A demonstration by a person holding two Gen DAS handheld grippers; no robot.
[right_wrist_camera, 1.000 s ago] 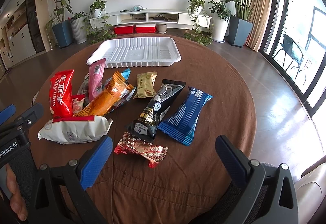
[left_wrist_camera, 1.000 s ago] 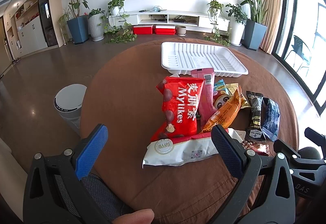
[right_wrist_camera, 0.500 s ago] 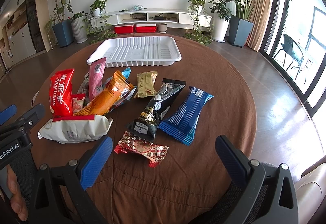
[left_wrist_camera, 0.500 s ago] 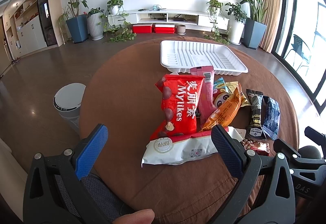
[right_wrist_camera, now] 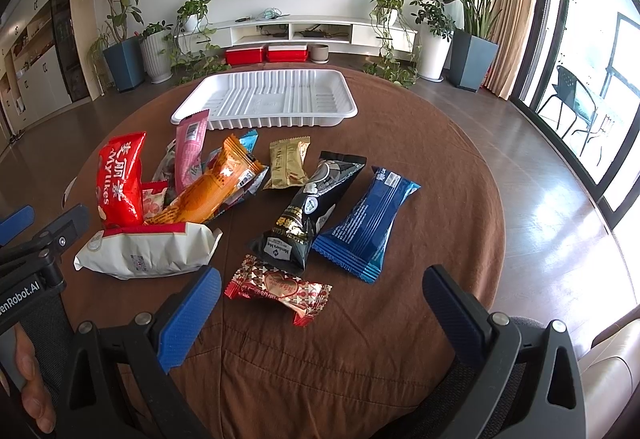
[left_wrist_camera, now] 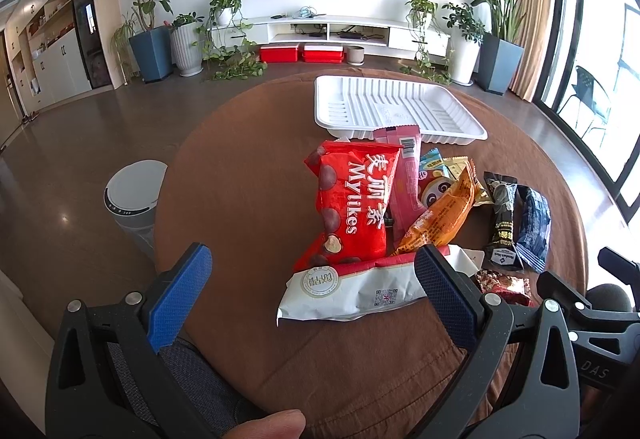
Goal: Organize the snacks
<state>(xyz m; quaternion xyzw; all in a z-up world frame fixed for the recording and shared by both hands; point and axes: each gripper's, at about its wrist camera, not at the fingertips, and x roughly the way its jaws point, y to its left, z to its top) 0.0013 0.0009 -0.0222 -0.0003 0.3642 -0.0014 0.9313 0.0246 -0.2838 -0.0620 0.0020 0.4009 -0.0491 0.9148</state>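
Lying on the counter (right_wrist_camera: 400,119) — snacks: red bag (right_wrist_camera: 120,179), white pack (right_wrist_camera: 148,253), orange pack (right_wrist_camera: 212,187), black pack (right_wrist_camera: 312,207), blue pack (right_wrist_camera: 366,217). White tray (right_wrist_camera: 340,95) behind them. Left hand-held gripper (left_wrist_camera: 312,299) and right hand-held gripper (right_wrist_camera: 320,319) — both spread wide, holding nothing.

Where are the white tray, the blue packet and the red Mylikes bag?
white tray (right_wrist_camera: 256,101): right wrist view, on its bare ribbed floor.
blue packet (right_wrist_camera: 366,221): right wrist view, middle of the wrapper.
red Mylikes bag (left_wrist_camera: 352,203): left wrist view, on the printed front by the lettering.
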